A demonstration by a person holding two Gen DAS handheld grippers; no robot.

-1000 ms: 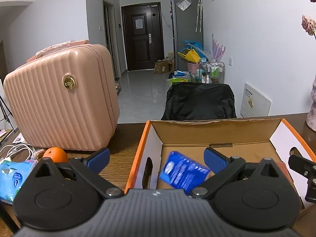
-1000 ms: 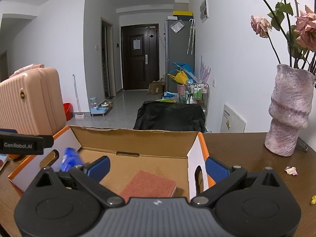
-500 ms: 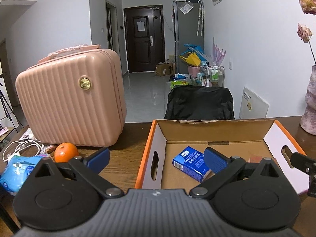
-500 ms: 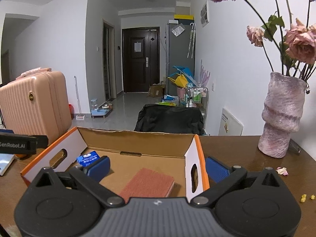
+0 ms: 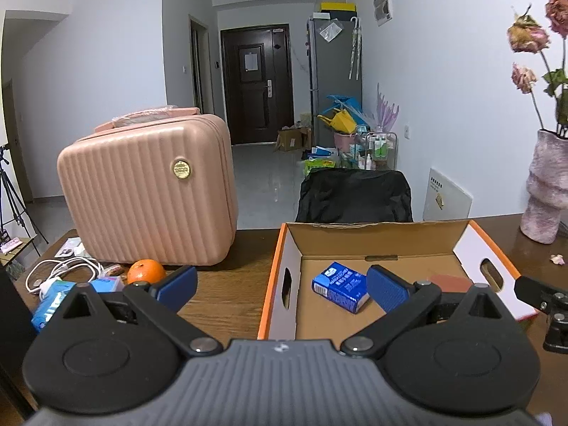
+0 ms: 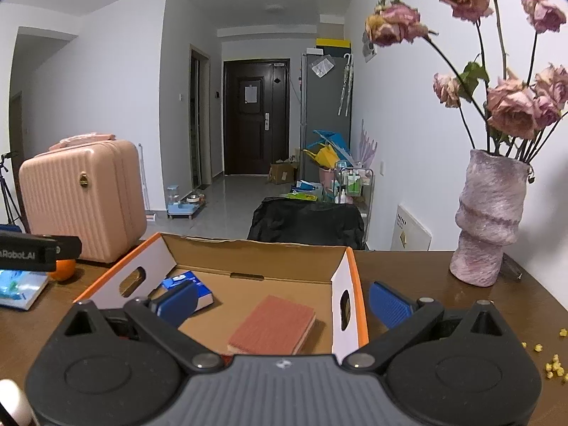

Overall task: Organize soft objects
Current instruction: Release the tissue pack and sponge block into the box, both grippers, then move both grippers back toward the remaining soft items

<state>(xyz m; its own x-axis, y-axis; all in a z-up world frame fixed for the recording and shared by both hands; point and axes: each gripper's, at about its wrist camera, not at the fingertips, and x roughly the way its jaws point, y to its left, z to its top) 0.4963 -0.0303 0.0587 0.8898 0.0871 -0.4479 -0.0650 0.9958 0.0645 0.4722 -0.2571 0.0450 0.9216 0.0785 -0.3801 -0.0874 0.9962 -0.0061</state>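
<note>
- Soft packs, far left: a light-blue tissue pack (image 5: 49, 301) lies on the counter (image 5: 227, 291) at its left edge, near an orange (image 5: 146, 271) and a white cable (image 5: 64, 269), in front of a pink case (image 5: 149, 191).
- Left gripper (image 5: 280, 284): fingers spread wide, nothing between them; it hangs over the left wall of the cardboard box (image 5: 284, 277).
- Judgement: the light-blue pack lies left of and near to the left gripper's fingers, so the left hand is the nearer one. Long axis hidden by the gripper body; cannot tell.
- Inside the box: dark-blue tissue pack (image 5: 340, 285) at left, lying flat, askew to the walls; red sponge (image 6: 273, 325) right of it, apart.
- Right gripper (image 6: 282, 300): fingers apart, empty, straddling the box's right wall.
</note>
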